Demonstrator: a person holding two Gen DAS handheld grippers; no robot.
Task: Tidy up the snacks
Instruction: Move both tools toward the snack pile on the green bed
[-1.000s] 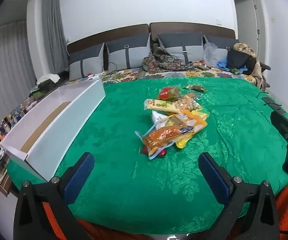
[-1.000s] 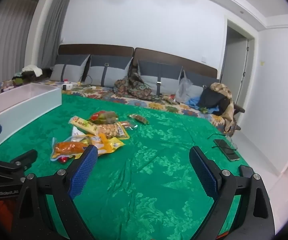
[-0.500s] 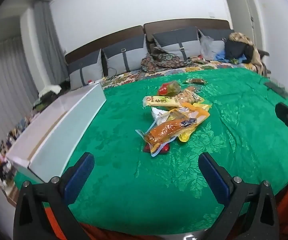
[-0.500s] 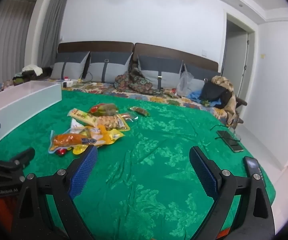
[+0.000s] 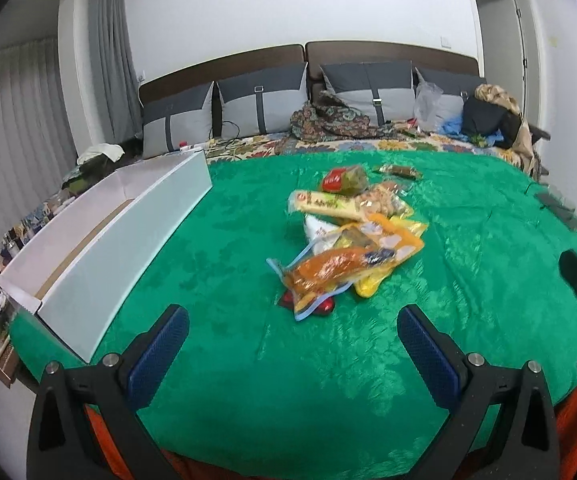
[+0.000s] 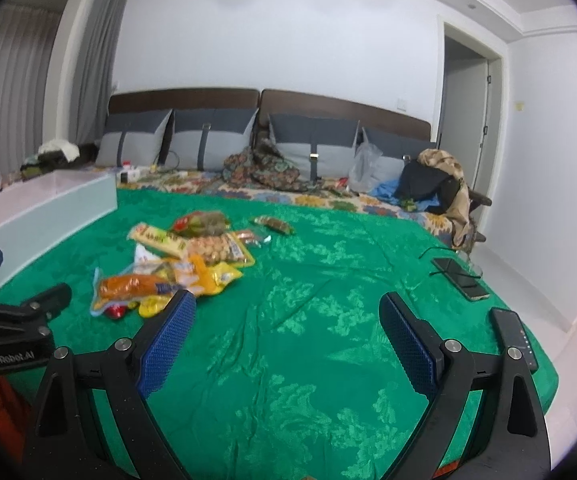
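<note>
At twelve o'clock from the left gripper (image 5: 292,340), the snack packets (image 5: 348,248) lie heaped on the green blanket (image 5: 468,248), well apart from the white box (image 5: 128,232) at ten o'clock, probably their destination. Both it and the right gripper (image 6: 284,344) gape wide and empty, seemingly ready to pick.

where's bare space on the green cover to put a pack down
Bare cover between the white box and the snack pile, and a broad patch between the pile and the phones. Crowded: the overlapping pile itself. The box's visible part looks bare inside.
</note>
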